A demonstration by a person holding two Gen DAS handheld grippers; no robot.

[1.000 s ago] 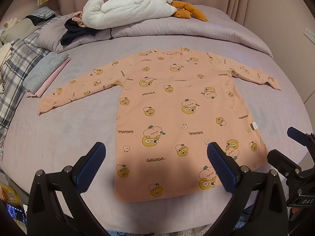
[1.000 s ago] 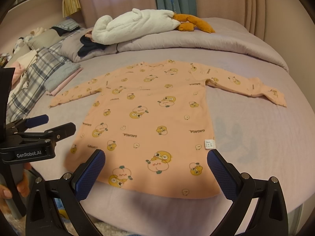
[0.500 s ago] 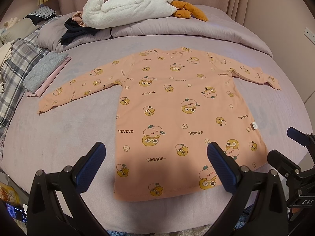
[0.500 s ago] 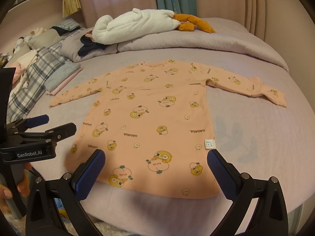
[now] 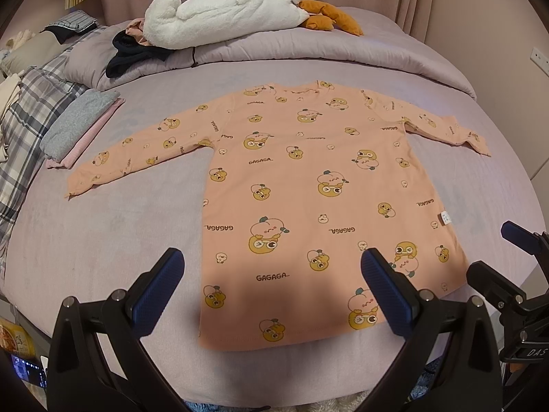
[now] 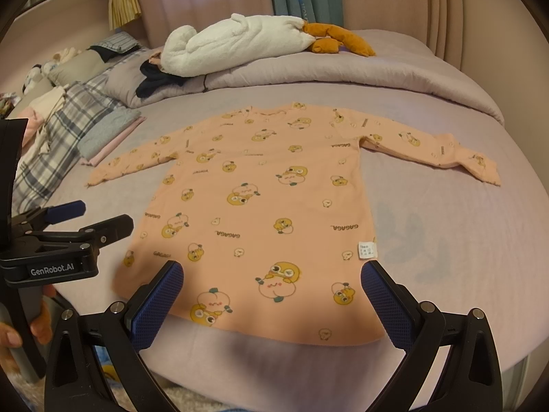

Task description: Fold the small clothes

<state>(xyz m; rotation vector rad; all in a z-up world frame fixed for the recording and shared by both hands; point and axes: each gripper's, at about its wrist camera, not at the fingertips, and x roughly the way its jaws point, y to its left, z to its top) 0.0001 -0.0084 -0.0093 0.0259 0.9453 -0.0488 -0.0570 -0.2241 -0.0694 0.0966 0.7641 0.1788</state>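
A small peach long-sleeved shirt (image 5: 308, 189) with yellow cartoon prints lies spread flat on the lilac bed, both sleeves stretched out, hem towards me. It also shows in the right wrist view (image 6: 267, 206). My left gripper (image 5: 271, 285) is open and empty, held just above the hem's left half. My right gripper (image 6: 272, 295) is open and empty over the hem's right half. Each gripper shows at the edge of the other's view: the right one (image 5: 514, 267) and the left one (image 6: 85, 219).
A rolled lilac duvet (image 5: 308, 51) lies across the back with a white plush (image 5: 219, 13) and an orange toy (image 5: 329, 17) on it. Folded grey and pink clothes (image 5: 79, 123) and a plaid blanket (image 5: 20, 137) lie at the left. The bed edge is just below the hem.
Almost nothing has moved; both views hold nearly the same position over the shirt's hem, and both grippers stay open.
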